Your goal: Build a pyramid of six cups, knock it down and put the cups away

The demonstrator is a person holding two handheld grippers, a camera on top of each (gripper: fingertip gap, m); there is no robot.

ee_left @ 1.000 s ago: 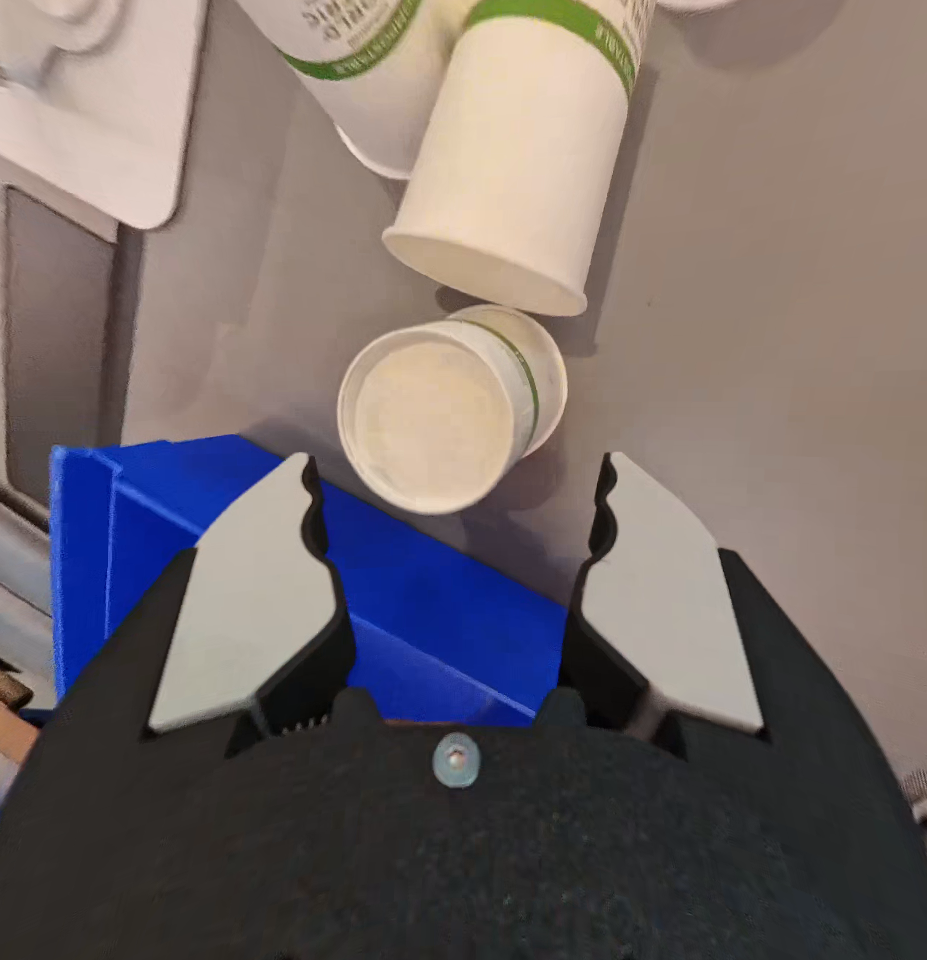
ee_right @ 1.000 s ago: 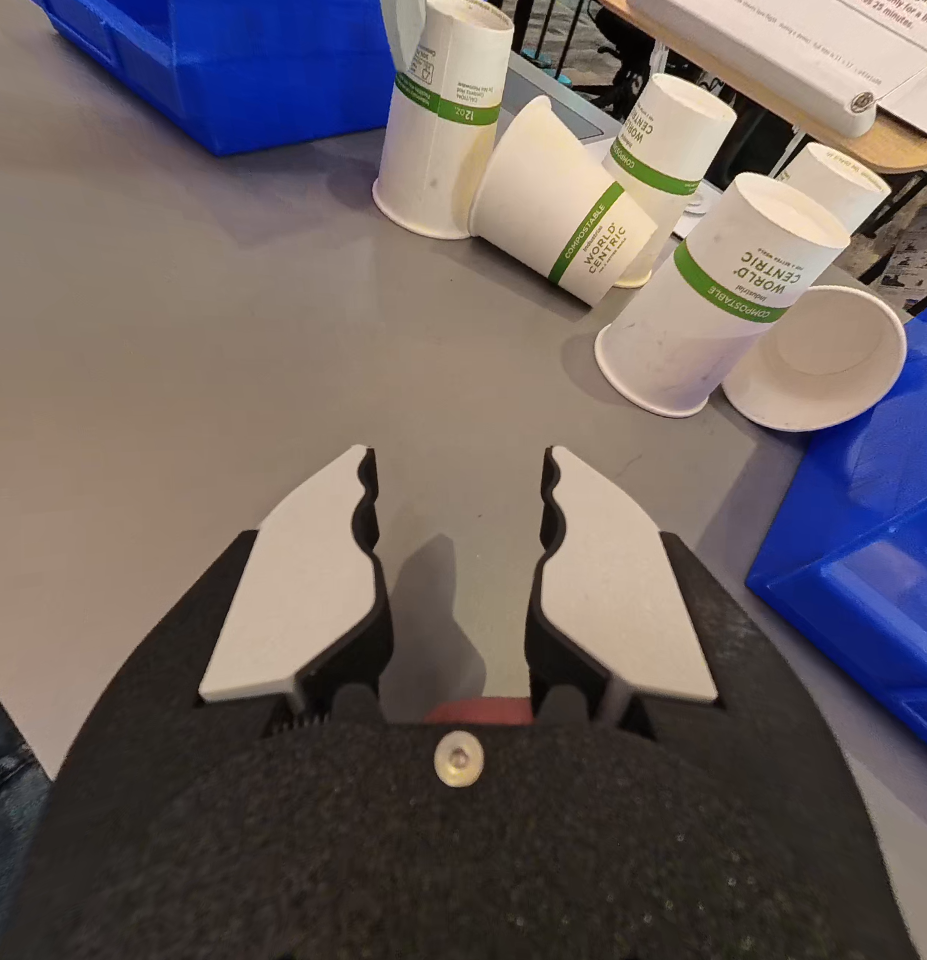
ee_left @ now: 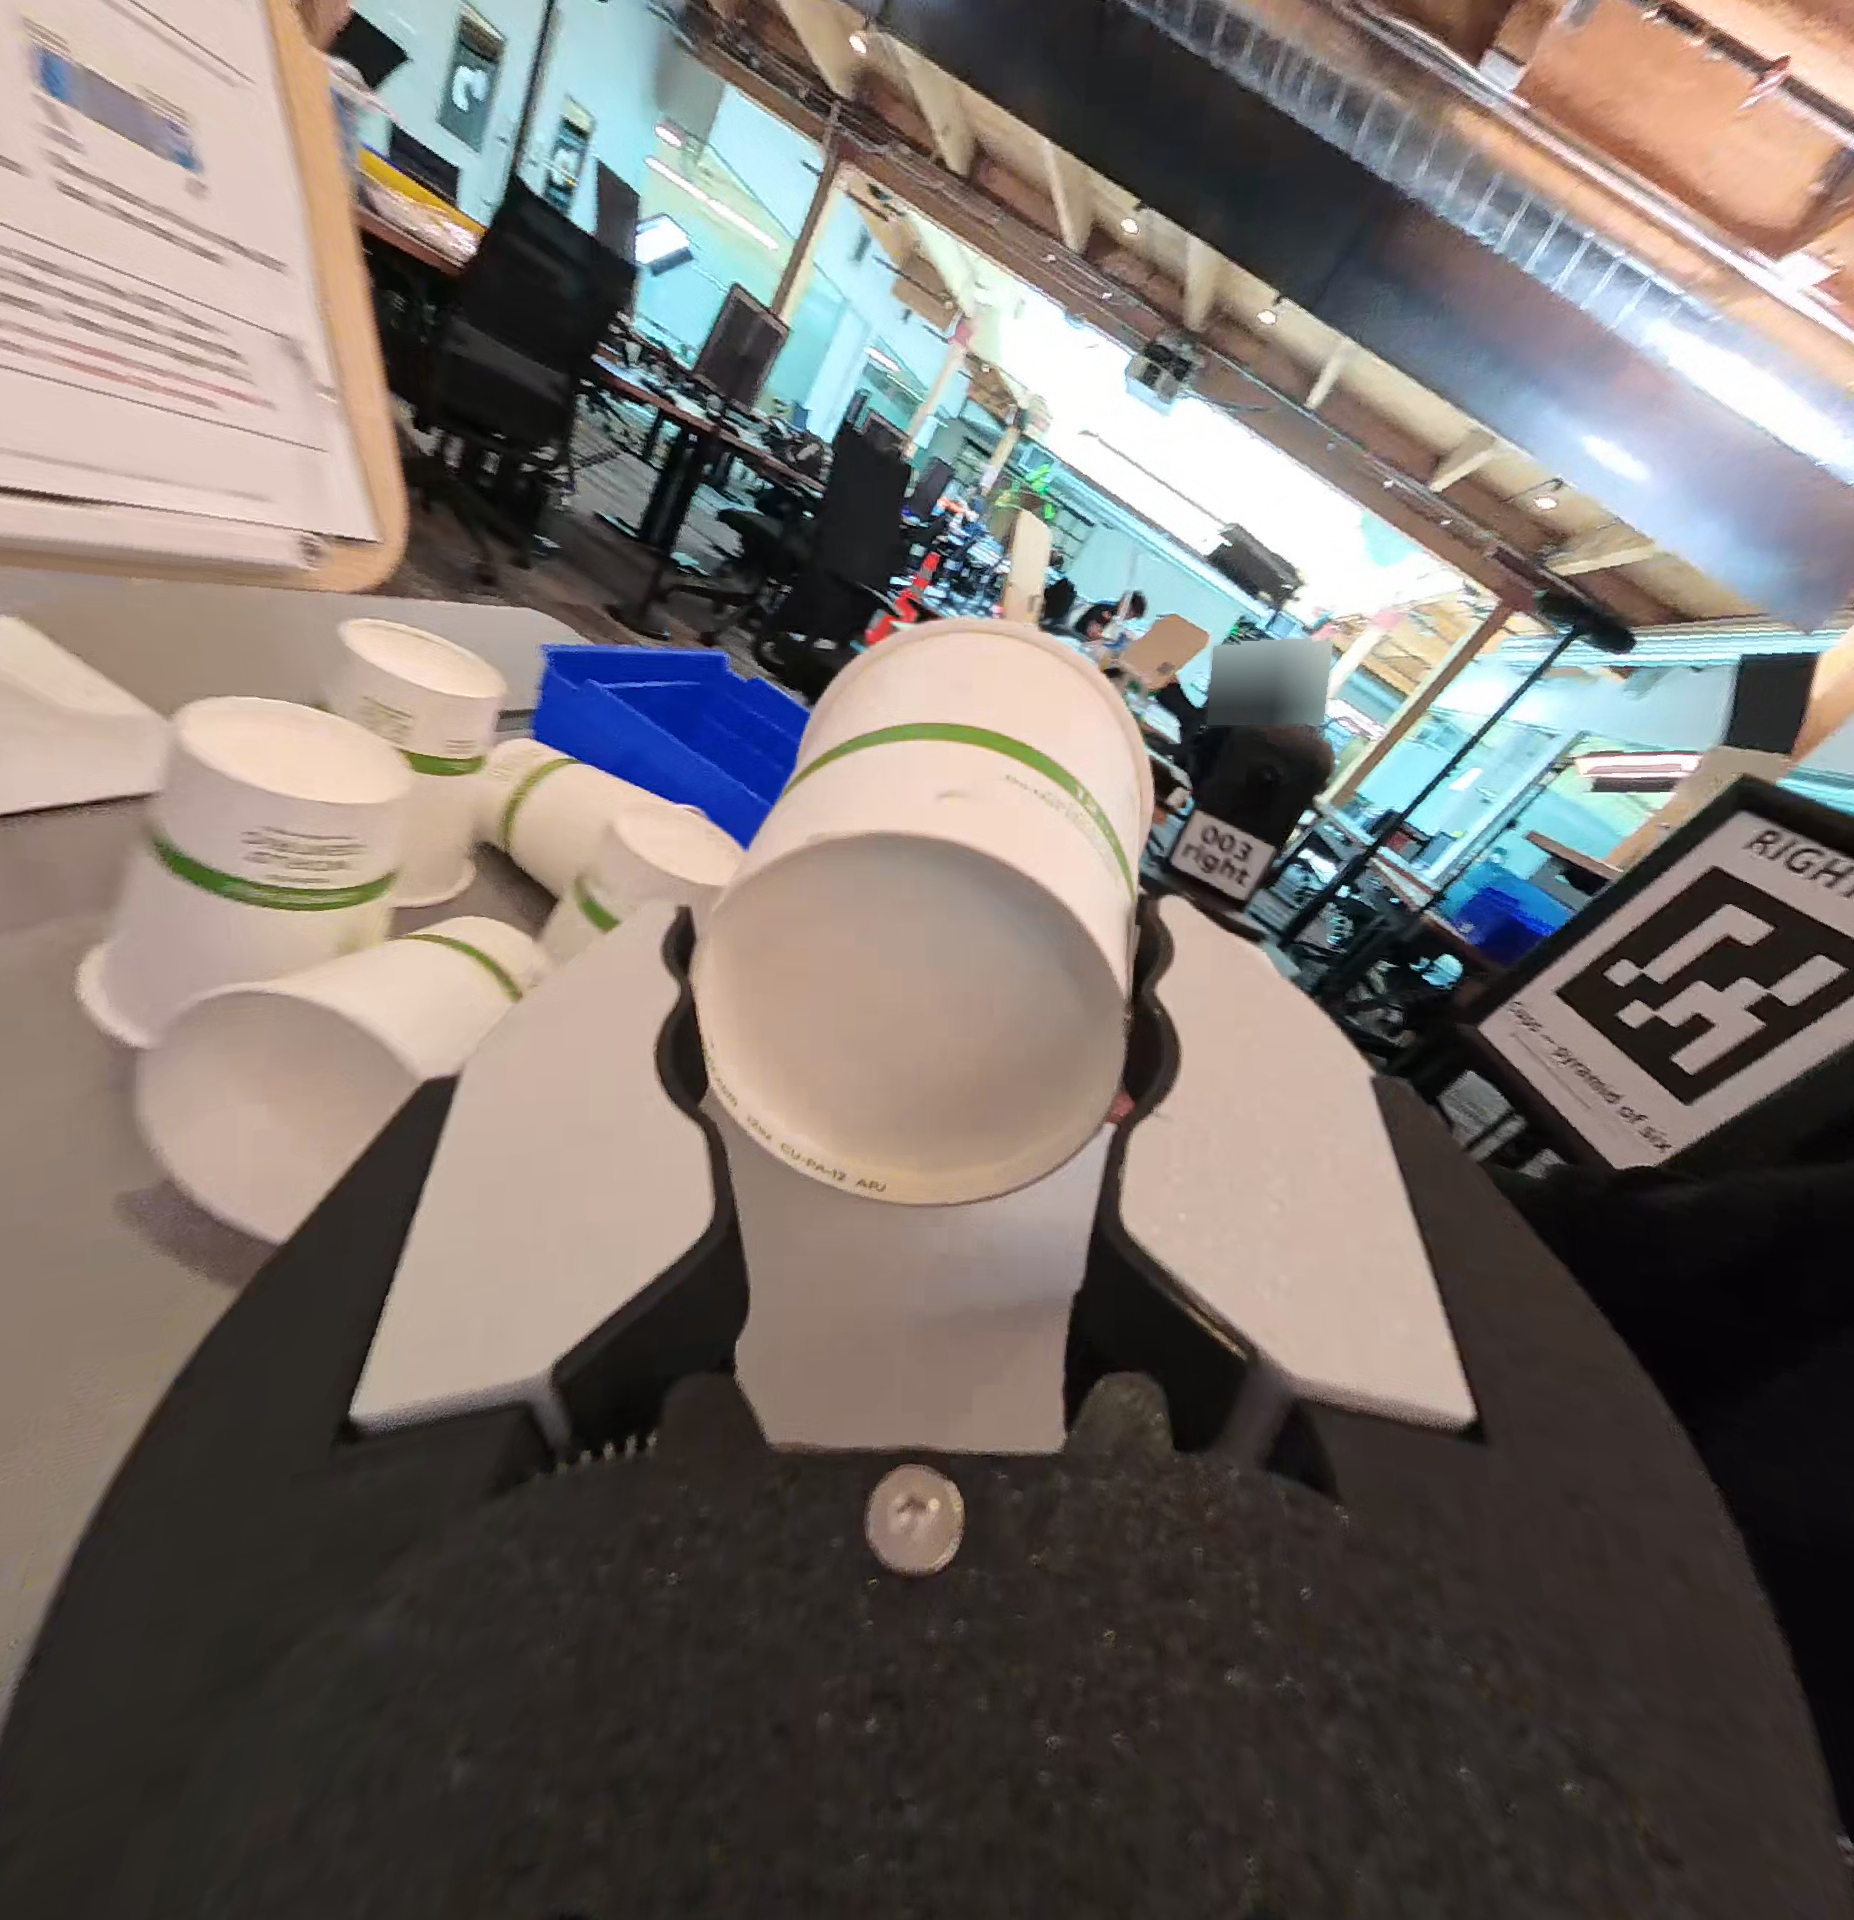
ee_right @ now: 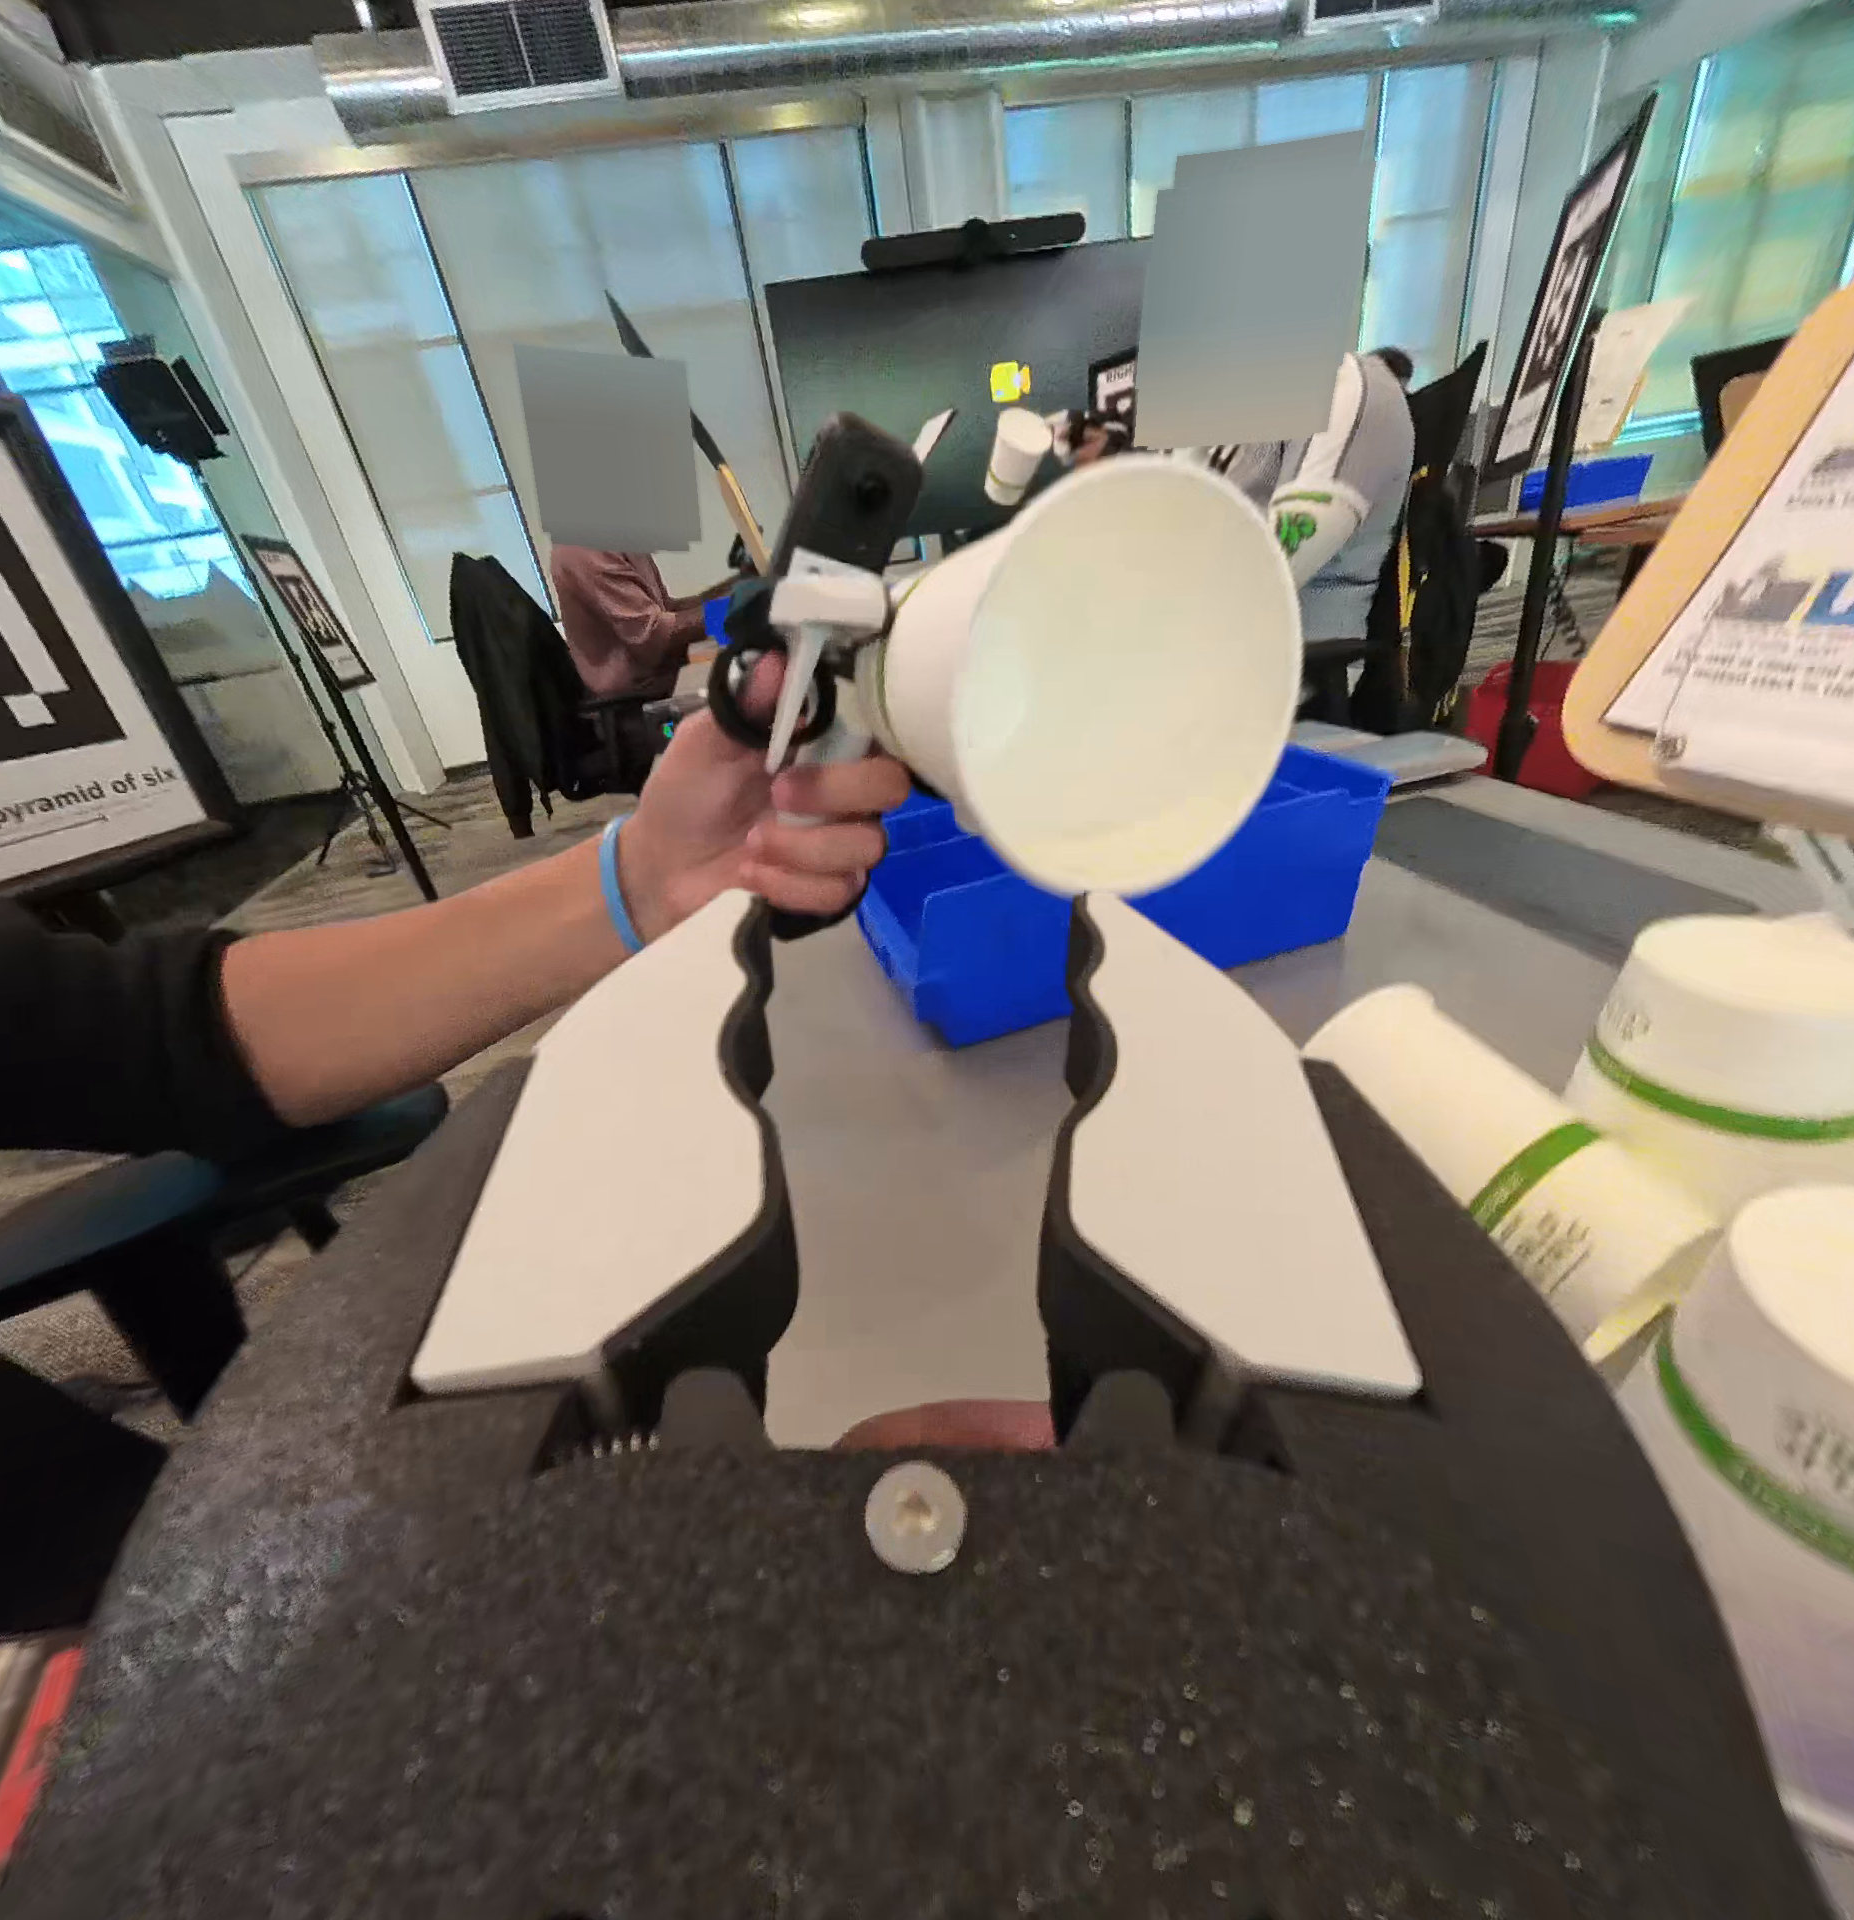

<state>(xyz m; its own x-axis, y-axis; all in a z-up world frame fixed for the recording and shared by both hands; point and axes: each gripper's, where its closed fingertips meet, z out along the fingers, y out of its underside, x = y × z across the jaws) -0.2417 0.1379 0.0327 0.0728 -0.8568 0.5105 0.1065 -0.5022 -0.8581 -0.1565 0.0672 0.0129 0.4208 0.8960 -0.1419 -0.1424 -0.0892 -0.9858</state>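
Cup (ee_left: pixel 933 935) clamped in left hand-held gripper (ee_left: pixel 918 997), base hidden, right hand-held gripper (ee_right: pixel 918 977) open

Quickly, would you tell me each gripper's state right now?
Left gripper: shut on a paper cup, lifted.
Right gripper: open, holding nothing.

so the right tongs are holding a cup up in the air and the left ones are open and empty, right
Sides are swapped. The left tongs are shut on the raised cup, as the left wrist view shows. The right tongs are open and empty in the right wrist view.
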